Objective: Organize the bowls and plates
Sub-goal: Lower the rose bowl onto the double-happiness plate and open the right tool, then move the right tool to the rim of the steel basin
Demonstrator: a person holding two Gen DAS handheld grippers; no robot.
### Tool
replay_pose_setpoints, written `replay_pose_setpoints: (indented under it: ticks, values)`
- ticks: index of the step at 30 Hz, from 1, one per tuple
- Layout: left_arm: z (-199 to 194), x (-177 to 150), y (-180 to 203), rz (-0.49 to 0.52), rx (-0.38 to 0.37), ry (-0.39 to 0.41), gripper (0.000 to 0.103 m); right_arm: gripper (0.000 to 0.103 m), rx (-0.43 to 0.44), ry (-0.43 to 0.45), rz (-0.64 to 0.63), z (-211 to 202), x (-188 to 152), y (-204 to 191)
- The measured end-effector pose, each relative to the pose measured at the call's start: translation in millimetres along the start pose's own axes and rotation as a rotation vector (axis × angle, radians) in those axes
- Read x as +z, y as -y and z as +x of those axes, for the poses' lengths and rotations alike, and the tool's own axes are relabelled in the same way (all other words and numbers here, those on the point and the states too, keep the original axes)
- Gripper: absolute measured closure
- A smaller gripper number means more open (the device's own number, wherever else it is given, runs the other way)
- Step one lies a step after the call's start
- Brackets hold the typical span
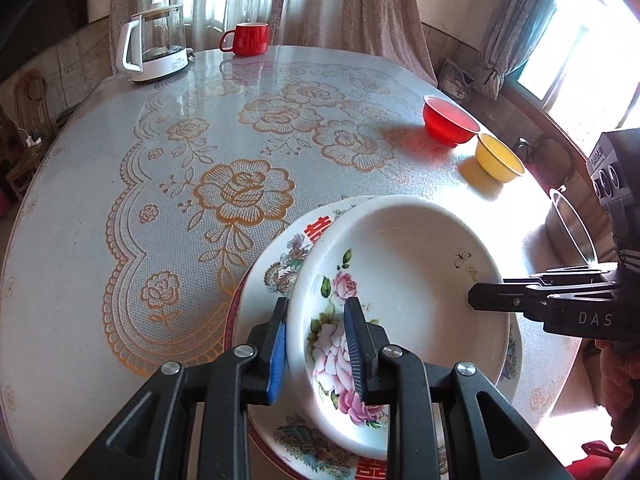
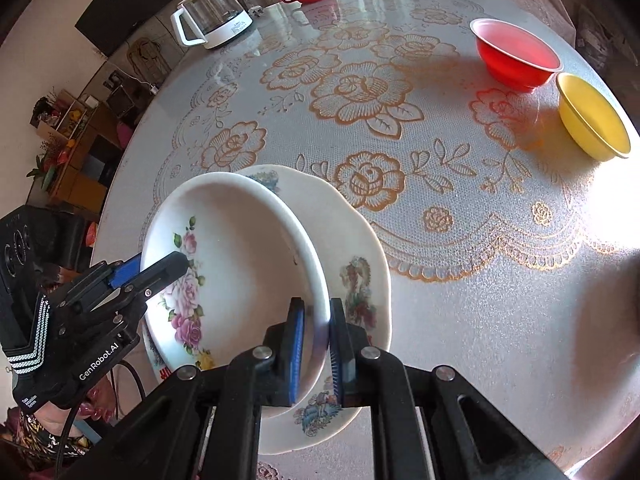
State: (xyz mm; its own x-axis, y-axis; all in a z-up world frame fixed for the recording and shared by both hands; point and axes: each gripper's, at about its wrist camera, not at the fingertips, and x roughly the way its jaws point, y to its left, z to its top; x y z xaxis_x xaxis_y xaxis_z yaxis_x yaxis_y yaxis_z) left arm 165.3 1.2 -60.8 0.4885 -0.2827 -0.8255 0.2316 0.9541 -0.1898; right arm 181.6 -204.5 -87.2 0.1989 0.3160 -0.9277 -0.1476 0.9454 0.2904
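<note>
The white floral bowl (image 1: 400, 276) sits over the patterned plate (image 1: 276, 276), at the near edge of the round table (image 1: 80, 200). It appears tilted, its rim higher on one side than the other; whether its base touches the plate cannot be determined.

Grip state: the left gripper (image 1: 318, 344) has its blue pads on either side of the bowl's near rim wall, one pad outside and one inside, clamped on it. The right gripper (image 2: 316, 344) straddles the opposite rim in the same manner, one pad inside the bowl and one outside (a narrow gap may remain at the outer pad, so full contact is a judgement).

Step in hand: judged to be the seating of the bowl on the plate, with both grippers sharing the load. The next move calls for levelling the bowl, centring it over the plate, and setting it flat before either grip opens. An uneven release could let the bowl slide on the glazed plate.

Containers: the floral bowl is empty. The red bowl (image 2: 516, 56) and the yellow bowl (image 2: 592, 116) stand just beside each other at the far right of the table, well apart from the plate; both look empty and are not yet stacked. A glass kettle (image 1: 156, 44) and a red mug (image 1: 246, 38) stand at the far edge.
</note>
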Motion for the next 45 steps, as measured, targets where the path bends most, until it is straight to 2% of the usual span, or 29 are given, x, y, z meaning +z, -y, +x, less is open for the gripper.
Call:
replay_pose_setpoints:
  ticks: [10,17,23,26,32,35,37,41,45]
  values:
    - [0,-3,7,0.011,0.037,-0.005,0.072,0.090,-0.016,0.001,-0.042,0,2,-3]
    - [0,-6,14,0.052,0.097,-0.013,0.069,0.090,-0.035,-0.009,-0.074,0,-1,-7]
    - [-5,-8,11,0.041,0.109,-0.011,0.068,0.086,-0.051,-0.014,-0.100,0,-1,-10]
    - [-8,-10,10,0.040,0.107,-0.006,0.062,0.083,-0.075,-0.006,-0.117,-2,0,-12]
    - [-11,-13,10,0.030,0.099,-0.008,0.061,0.080,-0.082,-0.002,-0.123,-4,-2,-13]
    - [-14,-15,9,0.021,0.095,-0.004,0.053,0.080,-0.081,-0.002,-0.115,-5,-4,-13]
    - [-17,-15,7,0.010,0.097,0.001,0.044,0.080,-0.076,0.000,-0.105,-7,-5,-12]
    - [-25,-13,2,-0.020,0.092,0.014,0.037,0.080,-0.065,0.025,-0.075,-17,-9,-8]
    - [-32,-7,-5,-0.065,0.077,0.032,0.032,0.075,-0.050,0.071,-0.022,-32,-12,-1]
